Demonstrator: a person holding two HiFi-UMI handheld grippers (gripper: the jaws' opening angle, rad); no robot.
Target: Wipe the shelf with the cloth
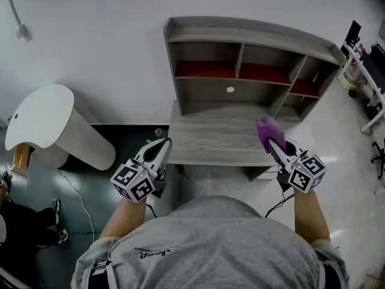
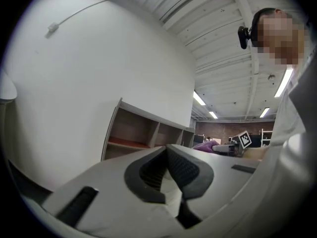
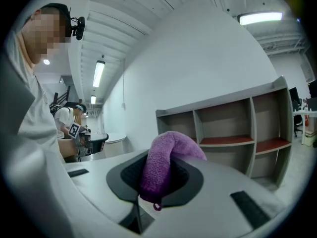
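A grey wooden shelf unit [image 1: 240,59] with red-lined upper compartments stands against the white wall, with a flat grey desk surface [image 1: 210,140] in front of it. My right gripper [image 1: 271,142] is shut on a purple cloth [image 1: 267,128], held above the right end of that surface. In the right gripper view the cloth [image 3: 161,162] bulges up out of the closed jaws, with the shelf unit [image 3: 233,128] beyond. My left gripper [image 1: 163,144] hovers by the surface's left edge, shut with nothing in it. In the left gripper view its pads [image 2: 183,170] meet.
A white rounded table [image 1: 51,119] stands at the left over a dark floor, with a cable [image 1: 78,197] trailing across it. A person's shoes [image 1: 55,221] show at the lower left. White racks [image 1: 367,77] stand at the far right.
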